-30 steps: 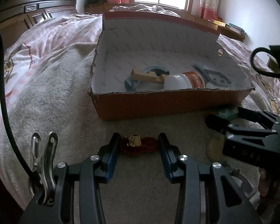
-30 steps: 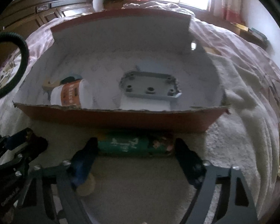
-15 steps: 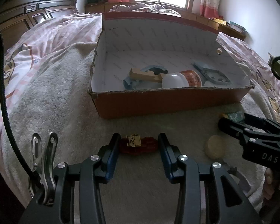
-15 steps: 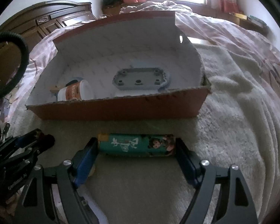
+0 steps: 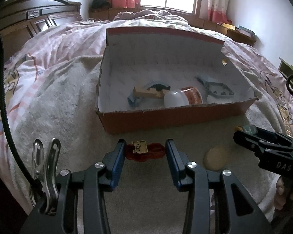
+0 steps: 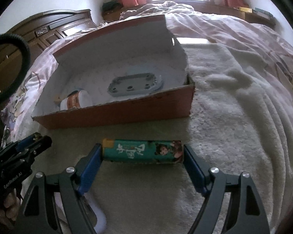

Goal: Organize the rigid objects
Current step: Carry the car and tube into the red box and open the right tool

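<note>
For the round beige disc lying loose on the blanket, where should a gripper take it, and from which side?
Probably across its rim, coming from above. The disc lies flat and low on the soft blanket, so only its edges offer opposing faces. It sits clear of the box, between the left gripper and right gripper, both already holding things.
</note>
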A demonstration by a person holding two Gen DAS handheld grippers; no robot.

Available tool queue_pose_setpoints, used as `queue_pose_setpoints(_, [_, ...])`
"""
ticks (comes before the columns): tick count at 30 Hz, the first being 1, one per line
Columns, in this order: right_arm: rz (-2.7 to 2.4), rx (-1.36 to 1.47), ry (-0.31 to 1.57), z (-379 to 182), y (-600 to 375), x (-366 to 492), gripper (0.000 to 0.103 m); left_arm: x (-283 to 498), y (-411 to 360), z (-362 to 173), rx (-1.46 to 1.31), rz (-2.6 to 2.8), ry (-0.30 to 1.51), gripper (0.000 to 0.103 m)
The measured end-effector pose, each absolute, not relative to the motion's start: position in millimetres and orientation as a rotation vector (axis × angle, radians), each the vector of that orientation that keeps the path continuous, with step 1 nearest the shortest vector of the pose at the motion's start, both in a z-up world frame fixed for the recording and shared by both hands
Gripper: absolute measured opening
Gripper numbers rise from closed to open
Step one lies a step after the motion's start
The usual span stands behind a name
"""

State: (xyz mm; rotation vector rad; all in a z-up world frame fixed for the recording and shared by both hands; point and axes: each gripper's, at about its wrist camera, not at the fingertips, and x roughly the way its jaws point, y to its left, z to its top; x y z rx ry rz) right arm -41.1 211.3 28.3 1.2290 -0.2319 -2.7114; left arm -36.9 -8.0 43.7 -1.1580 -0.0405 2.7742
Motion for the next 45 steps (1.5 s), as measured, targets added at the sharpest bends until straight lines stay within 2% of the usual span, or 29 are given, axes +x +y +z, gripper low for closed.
queue_pose_setpoints(23, [-2.709, 1.131, -0.21, 41, 210, -30, 0.084, -72, -7, 84, -1.031, 2.828, -0.016, 0.042])
queue_pose_setpoints(45, [-2.727, 1.043, -0.17, 63, 205, -35, 0.084, -134, 2, 73, -1.115, 2.823, 0.01, 0.042])
